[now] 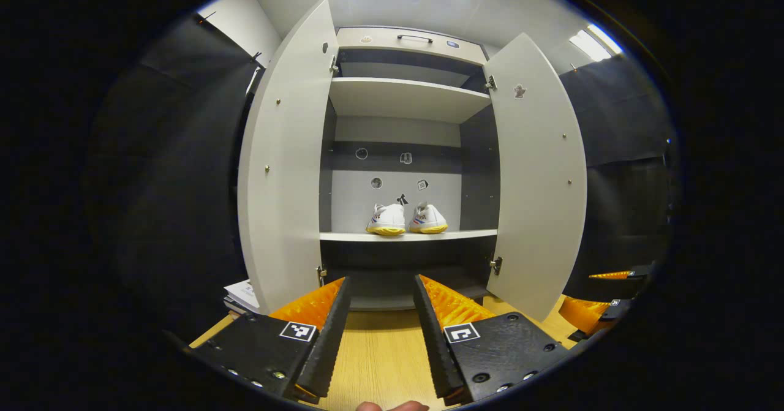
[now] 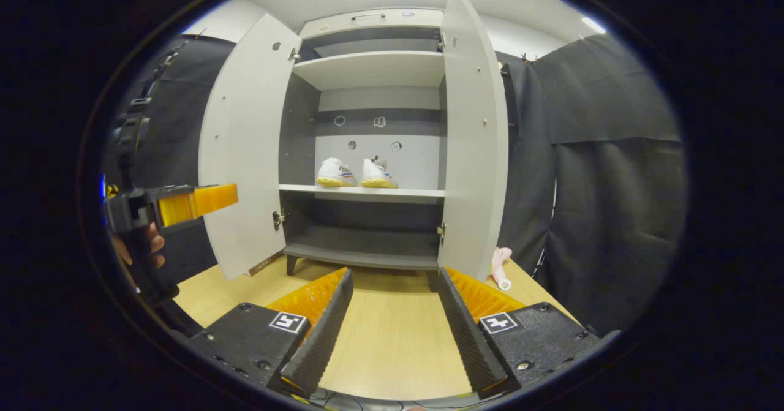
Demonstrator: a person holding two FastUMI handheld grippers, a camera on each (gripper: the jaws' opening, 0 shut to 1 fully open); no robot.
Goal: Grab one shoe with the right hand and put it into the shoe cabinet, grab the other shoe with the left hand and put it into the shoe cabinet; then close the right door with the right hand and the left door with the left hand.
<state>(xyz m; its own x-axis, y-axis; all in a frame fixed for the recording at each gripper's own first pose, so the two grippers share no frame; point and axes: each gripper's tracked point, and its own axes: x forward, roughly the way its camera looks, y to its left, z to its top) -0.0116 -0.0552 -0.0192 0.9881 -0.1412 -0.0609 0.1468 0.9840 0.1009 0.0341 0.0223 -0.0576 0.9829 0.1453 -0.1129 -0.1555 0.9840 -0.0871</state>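
Both shoes sit side by side on the middle shelf (image 1: pixel 407 236) of the shoe cabinet (image 1: pixel 404 43), heels toward me: the left shoe (image 1: pixel 387 220) and the right shoe (image 1: pixel 428 219) are just beside each other, well back from the shelf's front edge. So I judge the stowing done and the doors next.

My left tongs (image 1: pixel 381 313) are spread wide with nothing between them, hanging over the counter (image 1: pixel 373 362) and pointing straight into the open cabinet. My right tongs (image 2: pixel 392 313) are likewise spread and empty, low over the counter in front of the cabinet's foot.

What the coming move turns on is the right door (image 2: pixel 474 135). It stands swung out toward me, nearly edge-on in the right gripper view, tall and upright, its free edge up and slightly right of my right tongs. That hand is clearly the nearer one. The left door (image 1: pixel 285 154) is open too, swung out on the left tongs' side, so it waits for that hand afterwards. I reckon the right tongs must get outside the door's face and push it inward
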